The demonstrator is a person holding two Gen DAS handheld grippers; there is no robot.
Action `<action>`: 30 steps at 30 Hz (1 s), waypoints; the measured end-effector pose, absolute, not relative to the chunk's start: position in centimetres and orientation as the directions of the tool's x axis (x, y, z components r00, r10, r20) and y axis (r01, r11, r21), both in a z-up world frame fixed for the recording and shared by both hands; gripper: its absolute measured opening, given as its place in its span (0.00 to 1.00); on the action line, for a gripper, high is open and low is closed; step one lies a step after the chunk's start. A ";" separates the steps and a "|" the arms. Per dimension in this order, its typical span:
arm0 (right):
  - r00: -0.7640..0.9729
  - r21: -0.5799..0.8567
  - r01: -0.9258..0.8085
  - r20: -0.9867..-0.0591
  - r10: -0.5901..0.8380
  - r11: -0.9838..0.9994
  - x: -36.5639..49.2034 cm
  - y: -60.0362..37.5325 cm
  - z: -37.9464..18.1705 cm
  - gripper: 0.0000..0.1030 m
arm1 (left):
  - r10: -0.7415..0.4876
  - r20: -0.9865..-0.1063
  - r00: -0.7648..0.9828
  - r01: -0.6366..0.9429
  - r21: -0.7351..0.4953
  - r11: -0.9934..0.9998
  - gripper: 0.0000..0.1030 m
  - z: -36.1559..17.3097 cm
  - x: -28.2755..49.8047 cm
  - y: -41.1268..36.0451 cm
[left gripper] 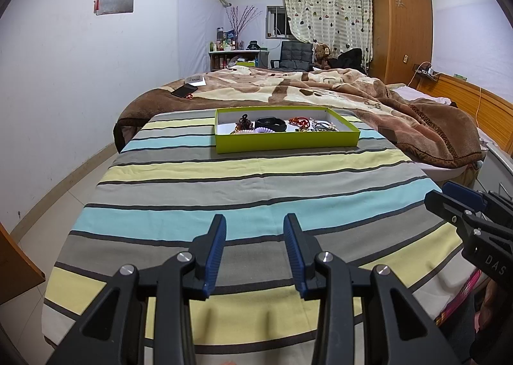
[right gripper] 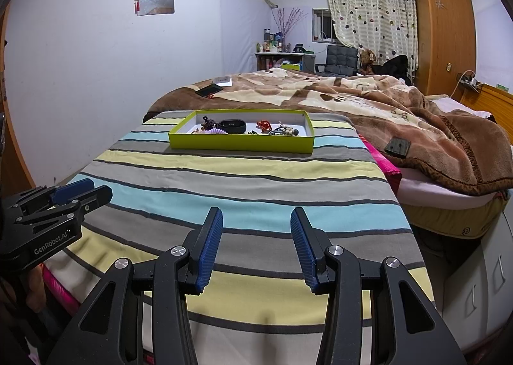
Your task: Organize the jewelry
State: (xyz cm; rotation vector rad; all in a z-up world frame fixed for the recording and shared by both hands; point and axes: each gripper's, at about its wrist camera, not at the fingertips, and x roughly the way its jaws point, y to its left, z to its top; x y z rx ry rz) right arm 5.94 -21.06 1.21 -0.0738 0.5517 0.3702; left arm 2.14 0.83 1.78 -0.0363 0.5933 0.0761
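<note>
Left wrist view. The left gripper (left gripper: 255,253) hangs over the near end of the striped tabletop (left gripper: 224,192), its fingers (left gripper: 215,256) released with nothing between them. The right gripper (left gripper: 449,195) shows at the right edge; from here I cannot tell how its fingers stand. The jewelry sits well ahead in a green tray (left gripper: 285,139) at the far end of the tabletop. Inside lie a black wristband (left gripper: 271,124), a lilac coil tie (left gripper: 256,131), a red ornament (left gripper: 298,122) and a knot of beaded pieces (left gripper: 322,127). Judgement: all are light; the band is flexible and best taken across its strap, the coil is springy and easily pinched, the beaded pieces are tangled, likely delicate, and may drag neighbours along.

Right wrist view. The right gripper (right gripper: 256,249) also hangs above the near tabletop (right gripper: 224,172), fingers (right gripper: 210,246) released and empty. The left gripper (right gripper: 80,192) appears at the left edge. The green tray (right gripper: 240,142) lies well apart, straight ahead. Nothing stands on the cloth between the grippers and the tray. The tray's raised wall is the chief obstacle; fingers must come in from above. Beyond lies a bed with a brown blanket (right gripper: 416,128), carrying a phone (right gripper: 209,90) and a dark flat object (right gripper: 397,147), neither in the way.
</note>
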 end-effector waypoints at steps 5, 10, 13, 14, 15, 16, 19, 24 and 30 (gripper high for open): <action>0.787 0.030 -0.363 -0.525 0.324 0.931 5.9 -21.1 1.2 0.44 | 0.063 -0.558 0.827 -0.084 -0.012 0.996 0.38 1.8 2.1 0.8; 0.787 0.030 -0.363 -0.525 0.324 0.931 5.9 -21.0 1.3 0.44 | 0.058 -0.559 0.827 -0.081 -0.016 0.997 0.38 1.7 2.1 0.8; 0.787 0.031 -0.363 -0.525 0.324 0.931 5.9 -21.0 1.3 0.44 | 0.059 -0.557 0.828 -0.083 -0.017 0.996 0.38 1.7 2.1 0.8; 0.787 0.031 -0.363 -0.525 0.324 0.931 5.9 -21.0 1.3 0.44 | 0.058 -0.558 0.828 -0.082 -0.018 0.996 0.38 1.6 2.1 0.8; 0.787 0.030 -0.363 -0.525 0.323 0.931 5.9 -21.0 1.3 0.44 | 0.057 -0.559 0.828 -0.081 -0.019 0.997 0.38 1.6 2.1 0.8; 0.787 0.029 -0.363 -0.525 0.323 0.931 5.9 -21.0 1.3 0.44 | 0.058 -0.558 0.827 -0.082 -0.018 0.996 0.38 1.6 2.1 0.8; 0.787 0.031 -0.362 -0.525 0.323 0.931 6.0 -21.0 1.3 0.44 | 0.057 -0.560 0.827 -0.080 -0.016 0.997 0.38 1.6 2.0 0.8; 0.786 0.031 -0.362 -0.526 0.324 0.931 6.0 -21.0 1.2 0.44 | 0.055 -0.560 0.827 -0.079 -0.019 0.997 0.38 1.6 1.9 0.8; 0.786 0.030 -0.363 -0.527 0.323 0.931 6.0 -21.1 1.1 0.44 | 0.055 -0.566 0.823 -0.082 -0.023 0.996 0.38 1.5 1.9 0.7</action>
